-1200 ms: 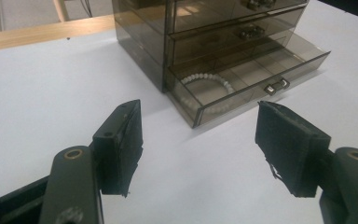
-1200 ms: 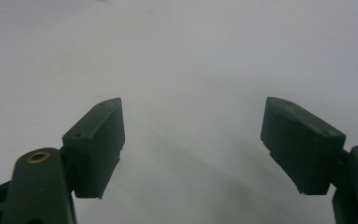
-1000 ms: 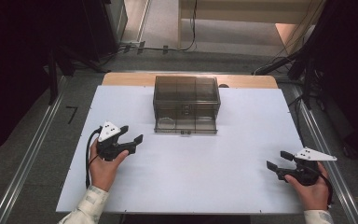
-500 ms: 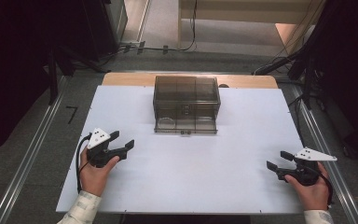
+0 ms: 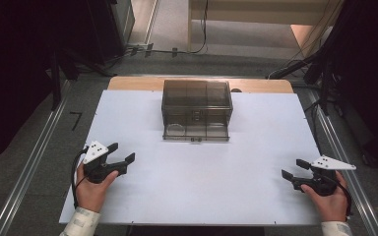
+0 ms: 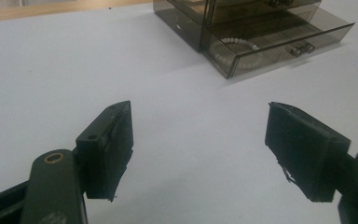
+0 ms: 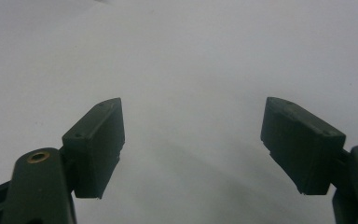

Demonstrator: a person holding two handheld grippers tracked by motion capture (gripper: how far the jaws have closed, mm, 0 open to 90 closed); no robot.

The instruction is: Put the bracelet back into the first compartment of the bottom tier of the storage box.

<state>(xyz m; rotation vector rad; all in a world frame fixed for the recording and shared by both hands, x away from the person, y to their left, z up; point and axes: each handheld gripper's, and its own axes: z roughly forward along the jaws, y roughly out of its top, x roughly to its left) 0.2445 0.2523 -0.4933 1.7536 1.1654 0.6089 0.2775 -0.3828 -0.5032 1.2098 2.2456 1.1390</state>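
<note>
White board (image 5: 197, 187) on a wood table (image 5: 128, 82), grey floor w/ metal rails, dark curtains both sides. No readable text. Smoky drawer box (image 5: 197, 105) at far centre, bottom drawer (image 5: 196, 132) out, bead ring (image 6: 235, 46) inside. L gripper (image 5: 120, 153) jaws just been opening, now spread, nothing between. R gripper (image 5: 295, 168) jaws spread, empty, near right edge.

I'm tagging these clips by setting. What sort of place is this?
Probably a lab or recording station, not a home: a bare white table with one smoked drawer box, handheld grippers, cables on the floor, and dark curtains alongside.
</note>
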